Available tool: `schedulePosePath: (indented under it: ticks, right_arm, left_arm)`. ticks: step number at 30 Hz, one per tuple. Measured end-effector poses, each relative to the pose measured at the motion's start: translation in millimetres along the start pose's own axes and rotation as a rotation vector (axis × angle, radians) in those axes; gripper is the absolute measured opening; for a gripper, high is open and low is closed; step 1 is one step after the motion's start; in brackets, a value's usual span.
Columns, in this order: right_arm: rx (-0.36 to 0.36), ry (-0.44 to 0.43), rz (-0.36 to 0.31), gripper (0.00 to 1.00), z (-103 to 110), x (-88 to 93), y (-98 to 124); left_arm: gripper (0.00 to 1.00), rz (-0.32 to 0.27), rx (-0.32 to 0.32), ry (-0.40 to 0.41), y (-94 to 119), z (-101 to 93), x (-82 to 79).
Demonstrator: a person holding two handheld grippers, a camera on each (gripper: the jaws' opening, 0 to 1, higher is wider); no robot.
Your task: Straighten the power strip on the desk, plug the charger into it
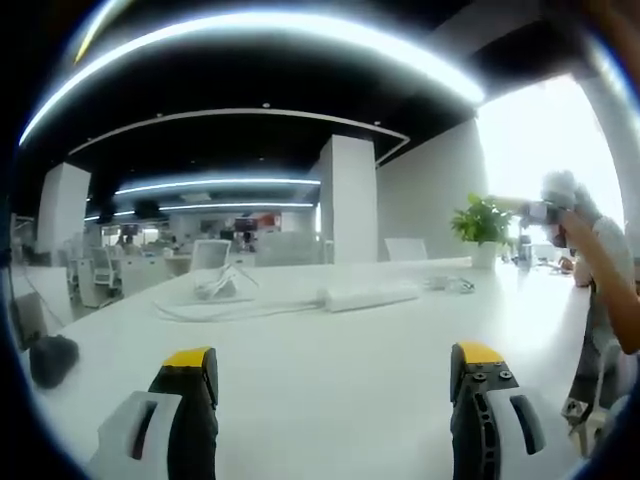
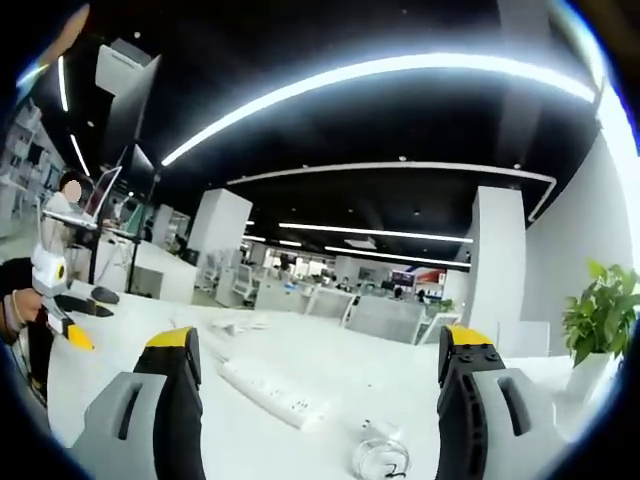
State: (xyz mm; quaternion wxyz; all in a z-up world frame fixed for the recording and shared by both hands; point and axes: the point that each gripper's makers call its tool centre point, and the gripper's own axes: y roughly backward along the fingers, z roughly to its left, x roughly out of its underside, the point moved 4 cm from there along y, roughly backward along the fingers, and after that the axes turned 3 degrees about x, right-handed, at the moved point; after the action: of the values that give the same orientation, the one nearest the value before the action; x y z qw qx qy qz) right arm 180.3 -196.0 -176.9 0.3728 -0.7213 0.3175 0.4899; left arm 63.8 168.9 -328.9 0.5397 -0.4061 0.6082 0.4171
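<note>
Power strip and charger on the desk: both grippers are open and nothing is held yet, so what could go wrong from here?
1. The power strip lies askew with a white cable trailing off one end; pushing it straight could drag that cable.
2. The charger sits in a loose coil of its own cord; a grab may catch cord instead of the body.
3. The potted plant stands nearby on the desk; a wide swing could tip it.

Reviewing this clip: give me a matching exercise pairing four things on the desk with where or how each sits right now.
Things:
1. long white power strip
2. white charger with coiled cable
3. green potted plant
4. black computer mouse

Places:
A. desk's near left edge, left gripper view
B. lying angled between the right gripper's open jaws
C. far side, by the bright window
D. on the desk just beyond the strip's end

Pairs: 1-B, 2-D, 3-C, 4-A
</note>
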Motion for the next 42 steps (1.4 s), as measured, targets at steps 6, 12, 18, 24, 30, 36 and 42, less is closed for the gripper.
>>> schedulePosePath:
  ticks: [6, 12, 18, 24, 30, 36, 42]
  right_arm:
    - [0.017, -0.014, 0.006, 0.99, -13.4, 4.2, -8.4]
    - [0.029, -0.005, 0.011, 0.99, -21.5, 6.2, -13.8]
    - [0.043, 0.002, 0.019, 0.98, -33.4, 7.8, -25.3]
    - [0.059, 0.001, 0.032, 0.98, -45.9, 11.0, -41.9]
    - [0.066, -0.004, 0.055, 0.98, -52.8, 23.6, -52.4]
    - [0.084, 0.003, 0.082, 0.97, -63.8, 38.3, -58.8]
    - [0.092, 0.007, 0.090, 0.97, -72.7, 49.8, -64.5]
  left_arm:
    - [0.99, -0.003, -0.004, 0.001, 0.3, 0.8, -1.0]
    - [0.99, -0.003, -0.002, 0.001, 0.0, 0.4, -1.8]
    - [0.99, -0.003, 0.000, 0.001, -0.1, -0.3, -1.7]
    - [0.99, -0.001, 0.008, 0.000, -0.7, -2.6, -2.0]
    - [0.99, -0.007, 0.014, 0.002, 0.2, -4.0, -4.9]
    - [0.99, -0.007, 0.011, 0.000, 0.3, -3.2, -5.1]
    - [0.99, -0.011, 0.015, 0.007, 0.3, -3.3, -5.9]
